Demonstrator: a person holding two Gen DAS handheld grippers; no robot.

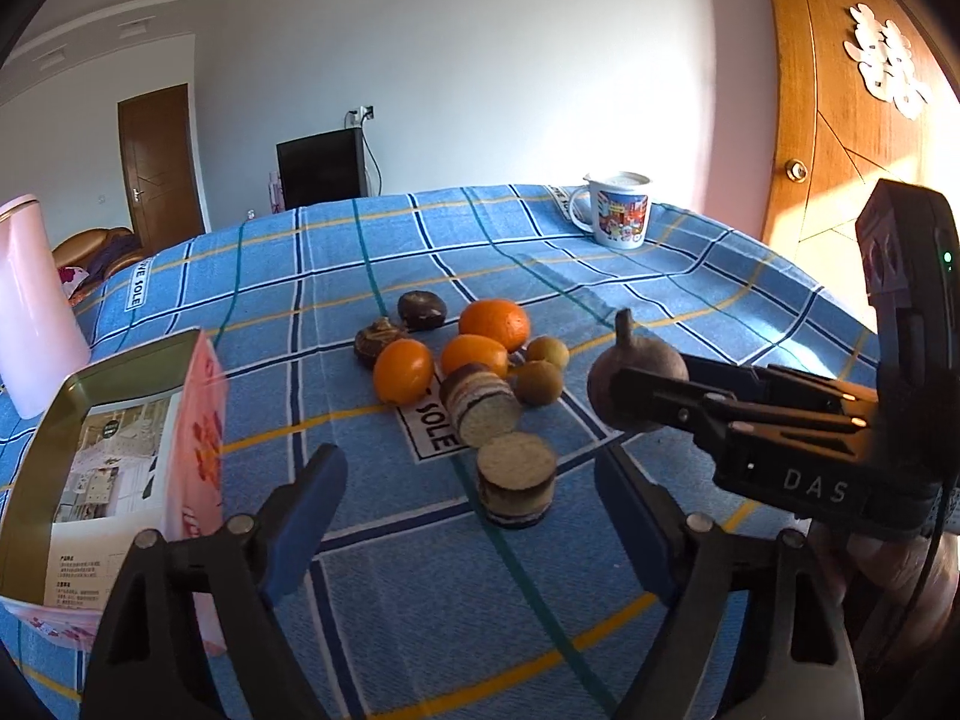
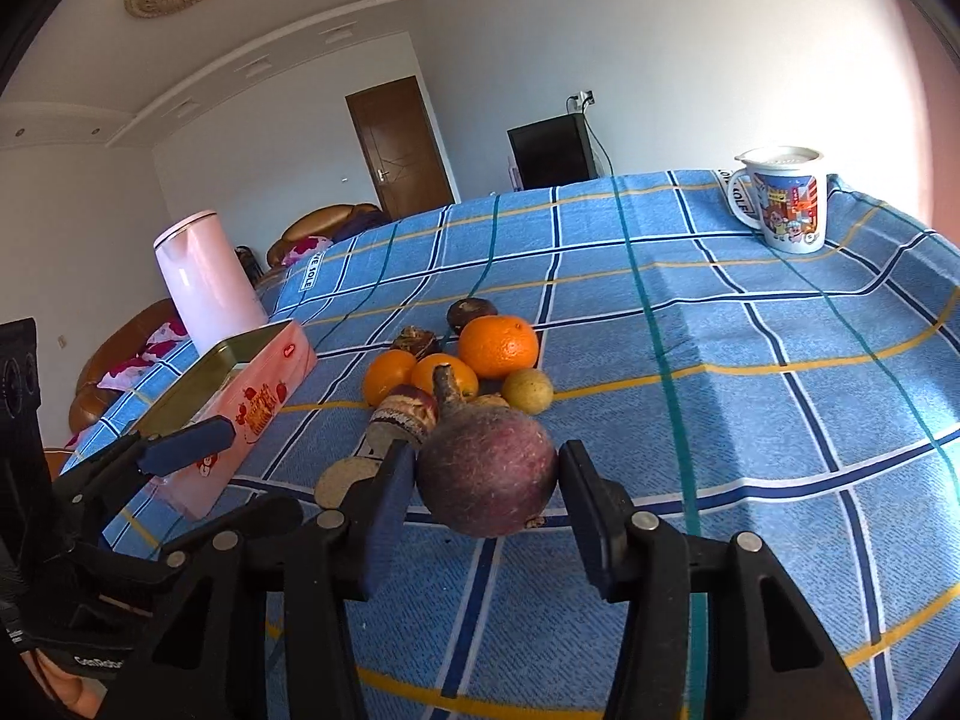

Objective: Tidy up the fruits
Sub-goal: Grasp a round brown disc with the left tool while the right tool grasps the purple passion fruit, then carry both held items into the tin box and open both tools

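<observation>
Here, the right gripper (image 2: 487, 474) clasps a purple mangosteen (image 2: 486, 471) above the counter (image 2: 750, 420). The left gripper (image 1: 474, 510) hangs open beside it. Beyond lie oranges (image 2: 498, 345) and smaller fruits, with a pink tin (image 2: 264, 396) to the left.

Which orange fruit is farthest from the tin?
The big round orange. The two smaller oval ones lie closer to the tin.

Right gripper (image 2: 487, 480) jaws closed on a load, left gripper (image 1: 474, 492) jaws spread wide
</observation>
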